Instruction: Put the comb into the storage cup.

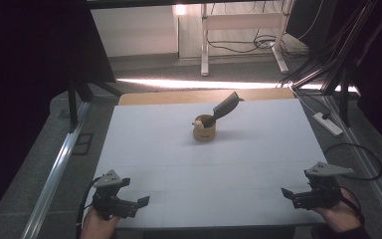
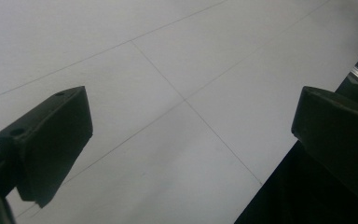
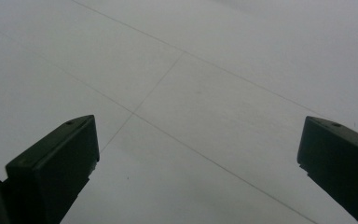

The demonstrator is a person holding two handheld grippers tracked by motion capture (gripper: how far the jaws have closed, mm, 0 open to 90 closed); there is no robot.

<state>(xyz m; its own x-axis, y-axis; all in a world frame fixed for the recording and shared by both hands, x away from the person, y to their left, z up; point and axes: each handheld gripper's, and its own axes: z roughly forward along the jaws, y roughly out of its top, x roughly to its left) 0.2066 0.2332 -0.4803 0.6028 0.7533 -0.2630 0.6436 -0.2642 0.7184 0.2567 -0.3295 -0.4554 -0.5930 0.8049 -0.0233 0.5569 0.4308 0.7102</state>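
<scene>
A small tan cup (image 1: 204,131) stands near the middle of the white table (image 1: 204,169), toward the back. A dark flat tool (image 1: 227,105) leans out of it to the upper right, and a small pale object (image 1: 198,122) sits at its rim. My left gripper (image 1: 138,204) rests at the front left corner, held by a hand, its jaws wide apart with nothing between them. My right gripper (image 1: 289,195) sits at the front right, also open and empty. In each gripper view the two black jaws frame bare white tabletop (image 2: 177,93) (image 3: 200,107).
A wooden strip (image 1: 179,96) edges the table's far side. A white power strip (image 1: 328,124) and cables lie on the floor to the right. Black stand legs (image 1: 77,89) rise at the left, and a white desk frame (image 1: 241,30) stands behind.
</scene>
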